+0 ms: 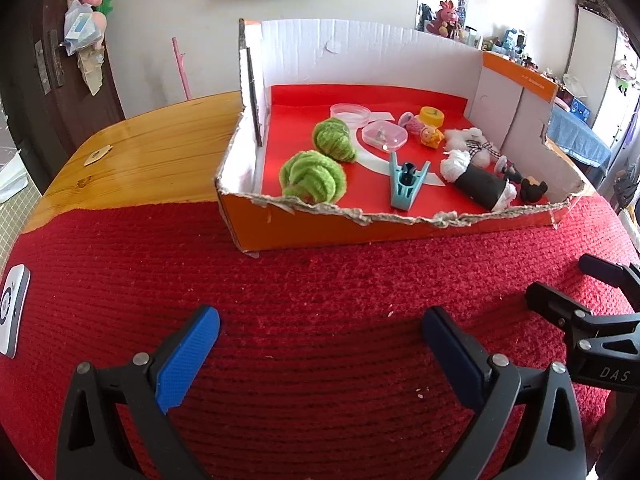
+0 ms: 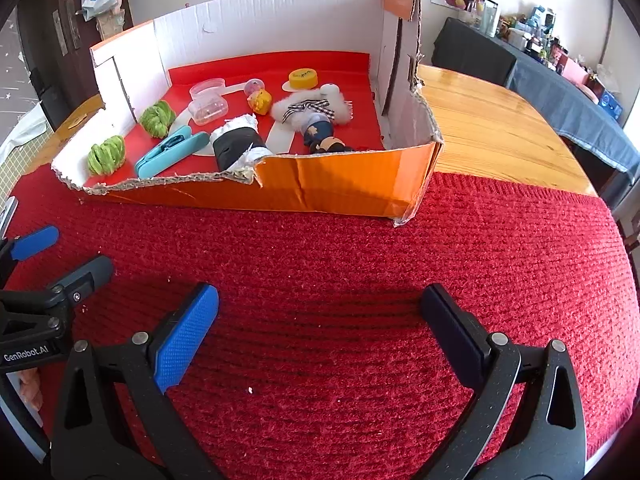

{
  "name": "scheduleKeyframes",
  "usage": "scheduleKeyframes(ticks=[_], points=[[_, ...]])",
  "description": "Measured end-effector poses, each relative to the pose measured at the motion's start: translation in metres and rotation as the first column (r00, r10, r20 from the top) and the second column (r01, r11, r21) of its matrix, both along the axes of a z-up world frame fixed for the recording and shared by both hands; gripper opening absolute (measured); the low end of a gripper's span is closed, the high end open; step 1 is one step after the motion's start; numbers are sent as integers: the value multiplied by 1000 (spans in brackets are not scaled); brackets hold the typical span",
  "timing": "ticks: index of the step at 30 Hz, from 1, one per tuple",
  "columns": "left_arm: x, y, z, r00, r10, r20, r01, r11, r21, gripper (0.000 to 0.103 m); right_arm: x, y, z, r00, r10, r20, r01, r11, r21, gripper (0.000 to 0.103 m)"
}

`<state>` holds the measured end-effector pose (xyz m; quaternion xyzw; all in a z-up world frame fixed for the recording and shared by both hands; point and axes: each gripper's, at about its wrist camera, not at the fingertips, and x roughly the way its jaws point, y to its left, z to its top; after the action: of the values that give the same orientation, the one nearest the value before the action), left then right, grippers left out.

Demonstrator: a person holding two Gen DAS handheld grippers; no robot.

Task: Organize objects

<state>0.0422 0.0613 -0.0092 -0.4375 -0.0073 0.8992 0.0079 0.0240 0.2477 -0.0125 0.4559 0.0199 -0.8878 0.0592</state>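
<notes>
An orange cardboard box (image 1: 320, 228) (image 2: 344, 192) with a red floor stands on the red mat. Inside lie two green yarn balls (image 1: 312, 178) (image 2: 106, 156), a teal clip (image 1: 406, 184) (image 2: 172, 152), a black roll with white ends (image 1: 478, 184) (image 2: 238, 146), a clear case (image 1: 384, 136) (image 2: 208, 109), a white plush doll (image 1: 474, 144) (image 2: 310, 108), a yellow toy (image 1: 432, 134) (image 2: 259, 101) and a yellow lid (image 2: 303, 78). My left gripper (image 1: 320, 344) is open and empty above the mat, in front of the box. My right gripper (image 2: 320, 320) is open and empty beside it.
The red mat (image 1: 300, 300) (image 2: 400, 260) covers the near part of a wooden table (image 1: 160, 152) (image 2: 492, 132). A white device (image 1: 12, 312) lies at the mat's left edge. A dark chair (image 2: 472, 50) and a cluttered blue-covered table (image 2: 568, 92) stand behind.
</notes>
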Motion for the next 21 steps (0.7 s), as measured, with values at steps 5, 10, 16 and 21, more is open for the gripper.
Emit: scheduleKeyframes(ticks=[5,10,16,21], points=[[0,0,0,1000,4,0,-4,1000,-1,103,0,0,0,1000,-1,0,1,1000,-1,103],[0,0,0,1000,5,1,-5,1000,-4,103,0,0,0,1000,0,0,0,1000,0,103],[0,0,0,1000,5,1,-5,1000,-6,103,0,0,0,1000,0,0,0,1000,2,103],[0,0,0,1000,5,1,-5,1000,-6,103,0,-1,0,1000,0,0,0,1000,3,103]])
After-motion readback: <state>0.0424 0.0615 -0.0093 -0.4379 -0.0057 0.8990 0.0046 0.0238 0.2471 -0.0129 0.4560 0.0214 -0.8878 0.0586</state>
